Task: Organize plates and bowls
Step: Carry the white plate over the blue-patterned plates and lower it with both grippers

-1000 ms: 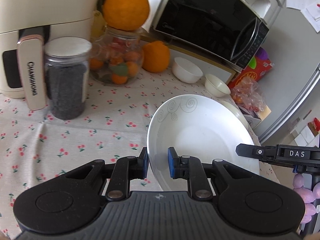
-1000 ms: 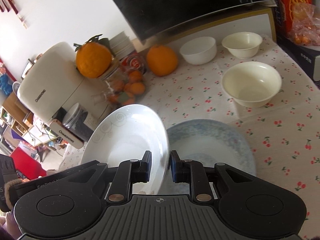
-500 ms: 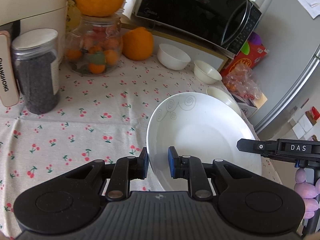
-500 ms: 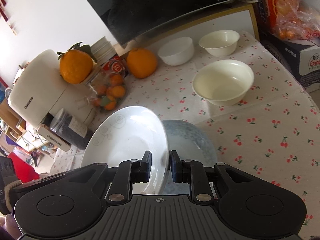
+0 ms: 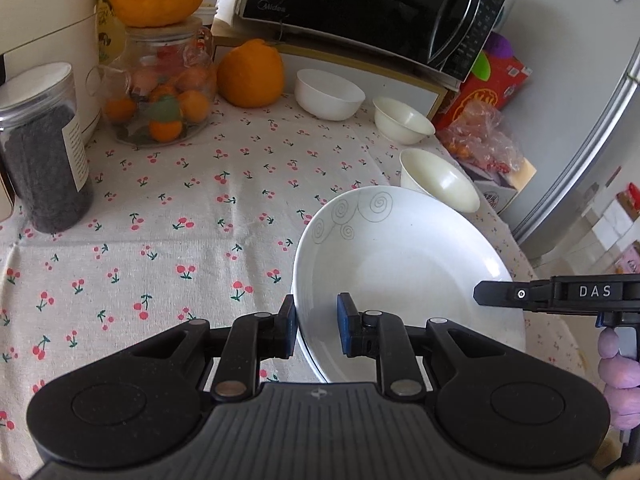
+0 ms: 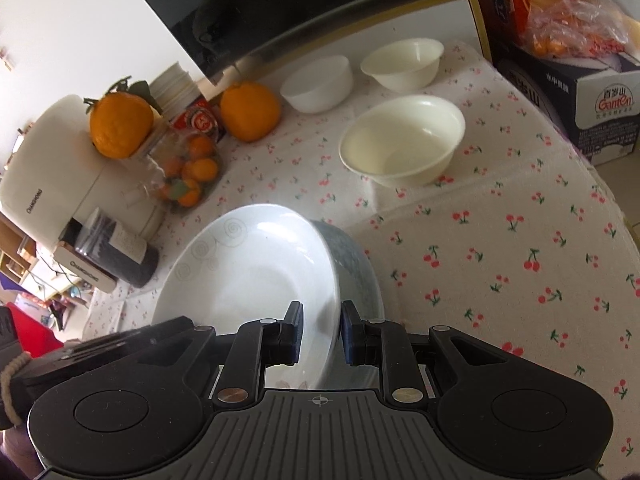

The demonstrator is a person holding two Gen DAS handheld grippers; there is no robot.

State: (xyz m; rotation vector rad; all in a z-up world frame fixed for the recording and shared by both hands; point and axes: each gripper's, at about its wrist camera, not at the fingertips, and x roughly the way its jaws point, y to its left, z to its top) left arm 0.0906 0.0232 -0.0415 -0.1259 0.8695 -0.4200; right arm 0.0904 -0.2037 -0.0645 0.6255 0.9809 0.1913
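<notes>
Gripping white plate [image 5: 400, 264], grey plate [image 6: 356, 264] beneath (right view only)

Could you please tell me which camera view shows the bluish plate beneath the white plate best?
The right wrist view: the bluish plate peeks out beside the white plate. In the left wrist view the white plate hides it completely.

Bright daylight, glare on white plate [image 6: 256, 276], strong fisheye bending at edges, dark vignetted corners, focus sharp
</notes>
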